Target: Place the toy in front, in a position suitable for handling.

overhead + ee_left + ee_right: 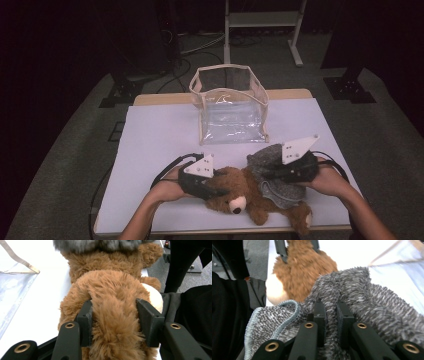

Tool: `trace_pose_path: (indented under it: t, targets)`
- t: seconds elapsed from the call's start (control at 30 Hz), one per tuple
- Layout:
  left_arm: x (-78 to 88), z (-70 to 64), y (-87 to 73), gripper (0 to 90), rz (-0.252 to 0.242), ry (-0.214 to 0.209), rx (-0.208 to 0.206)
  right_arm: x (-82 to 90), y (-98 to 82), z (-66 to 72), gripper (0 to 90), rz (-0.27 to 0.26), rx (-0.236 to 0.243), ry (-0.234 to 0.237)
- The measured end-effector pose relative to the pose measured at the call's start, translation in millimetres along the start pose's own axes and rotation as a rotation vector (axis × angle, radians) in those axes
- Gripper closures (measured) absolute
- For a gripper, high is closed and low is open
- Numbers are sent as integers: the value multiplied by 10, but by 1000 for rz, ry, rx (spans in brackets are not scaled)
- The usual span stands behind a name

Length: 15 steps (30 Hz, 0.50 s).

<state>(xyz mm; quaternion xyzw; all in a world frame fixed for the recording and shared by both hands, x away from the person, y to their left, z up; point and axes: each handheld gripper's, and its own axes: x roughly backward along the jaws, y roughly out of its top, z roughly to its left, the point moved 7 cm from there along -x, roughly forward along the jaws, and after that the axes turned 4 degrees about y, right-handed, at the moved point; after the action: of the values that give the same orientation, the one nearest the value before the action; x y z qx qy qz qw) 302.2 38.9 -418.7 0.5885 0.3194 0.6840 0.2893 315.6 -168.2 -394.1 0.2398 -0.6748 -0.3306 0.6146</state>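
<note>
A brown teddy bear (240, 192) lies on the white table (160, 135) near its front edge, its cream muzzle pointing toward the person. My left gripper (216, 186) is shut on the bear's head (113, 315), fur bulging between the two pads. A grey fuzzy cloth (277, 170) with a pale blue hem (287, 315) drapes over the bear's body. My right gripper (330, 315) is shut on a fold of that cloth, holding it over the bear's back. The bear (299, 267) lies behind the cloth (367, 305) in the right gripper view.
A clear plastic bag (230, 107) with beige trim stands open at the middle back of the table. A white metal stand (262, 30) rises on the floor beyond. Dark equipment bases sit at both far sides.
</note>
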Motion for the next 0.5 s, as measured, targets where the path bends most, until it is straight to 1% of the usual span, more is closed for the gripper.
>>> trace_pose_path:
  t: [0.07,0.1,0.2,0.37,0.43,0.5]
  targets:
    - [-3,-3,5,519,-4,-3,6,78,-86,-14,802,-5,-21,-15]
    - [-1,0,6,519,0,-4,0,107,-126,-14,801,-7,-30,-18]
    - [0,-2,8,518,3,-4,0,195,-233,-24,800,-14,-54,-33]
    - [3,-2,8,516,8,-8,1,339,-421,-80,799,-31,-102,-62]
    - [2,-3,13,515,13,-9,-1,374,-482,-105,799,-39,-132,-71]
    - [2,-2,15,514,14,-11,1,388,-519,-127,798,-56,-152,-66]
